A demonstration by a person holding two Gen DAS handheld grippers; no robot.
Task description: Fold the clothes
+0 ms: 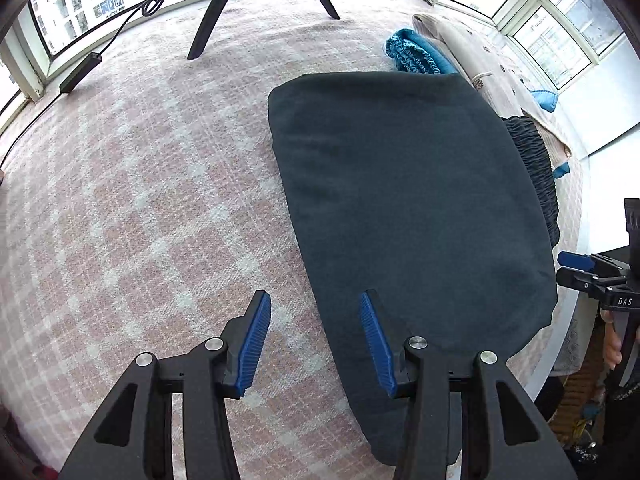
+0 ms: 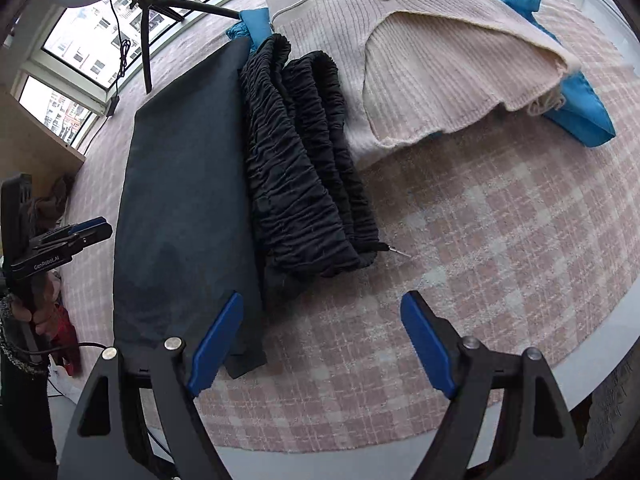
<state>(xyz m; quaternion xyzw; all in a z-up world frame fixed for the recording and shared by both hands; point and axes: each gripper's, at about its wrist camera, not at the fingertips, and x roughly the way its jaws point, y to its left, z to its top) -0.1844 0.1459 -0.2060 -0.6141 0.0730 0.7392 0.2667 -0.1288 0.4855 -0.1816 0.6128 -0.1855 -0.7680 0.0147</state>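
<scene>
A folded dark charcoal garment (image 1: 408,200) lies flat on the pink checked tablecloth (image 1: 140,208); the right wrist view shows it as a long dark slab (image 2: 180,208) with its ruched black waistband (image 2: 304,168) bunched along one side. My left gripper (image 1: 316,304) hovers open above the garment's left edge, one pad over the cloth and the other over the tablecloth, nothing between them. My right gripper (image 2: 322,304) stands wide open over the bare tablecloth beside the garment's near corner. Each gripper also shows at the edge of the other's view.
A cream ribbed cardigan (image 2: 424,52) lies over blue garments (image 2: 584,116) at the far side of the table. Black tripod legs (image 1: 212,12) and a cable with a power brick (image 1: 80,72) stand at the back by the windows. The white table rim (image 2: 616,344) curves near me.
</scene>
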